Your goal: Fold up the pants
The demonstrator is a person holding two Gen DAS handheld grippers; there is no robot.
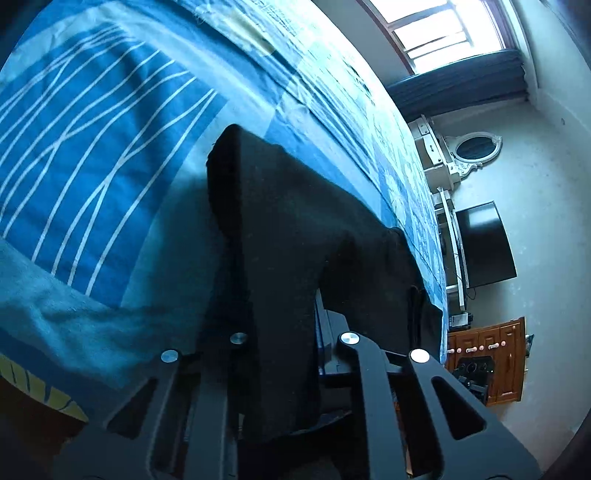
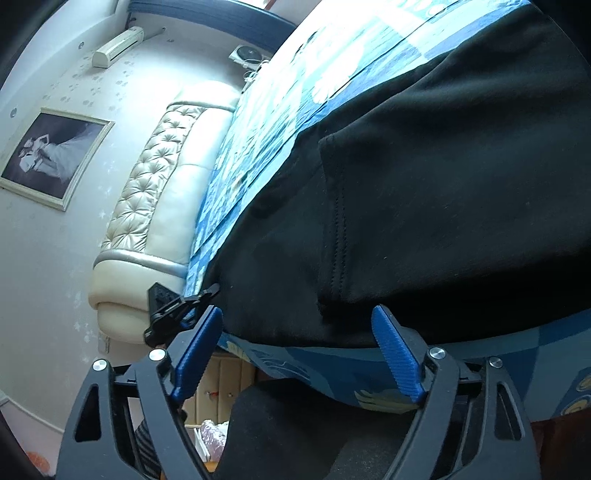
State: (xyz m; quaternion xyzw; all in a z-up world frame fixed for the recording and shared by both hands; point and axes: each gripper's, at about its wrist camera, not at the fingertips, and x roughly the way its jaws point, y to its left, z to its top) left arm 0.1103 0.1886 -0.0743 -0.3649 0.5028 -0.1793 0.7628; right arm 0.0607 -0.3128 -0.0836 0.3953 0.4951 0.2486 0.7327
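Observation:
The black pants (image 2: 443, 206) lie on a blue patterned bed cover (image 2: 280, 122), reaching its near edge. My right gripper (image 2: 299, 325) is open at that edge, its blue fingers (image 2: 397, 354) on either side of the pants' hem, not closed on it. In the left wrist view my left gripper (image 1: 284, 332) is shut on a part of the black pants (image 1: 280, 229) and holds it lifted above the bed cover (image 1: 92, 147); the cloth drapes over the fingers and hides them.
A padded cream headboard (image 2: 166, 192) stands at the bed's far end, with a framed picture (image 2: 51, 155) on the wall. A dark TV (image 1: 484, 243), white dresser with mirror (image 1: 472, 147) and wooden cabinet (image 1: 495, 354) stand past the bed. A window (image 1: 436, 33) is bright.

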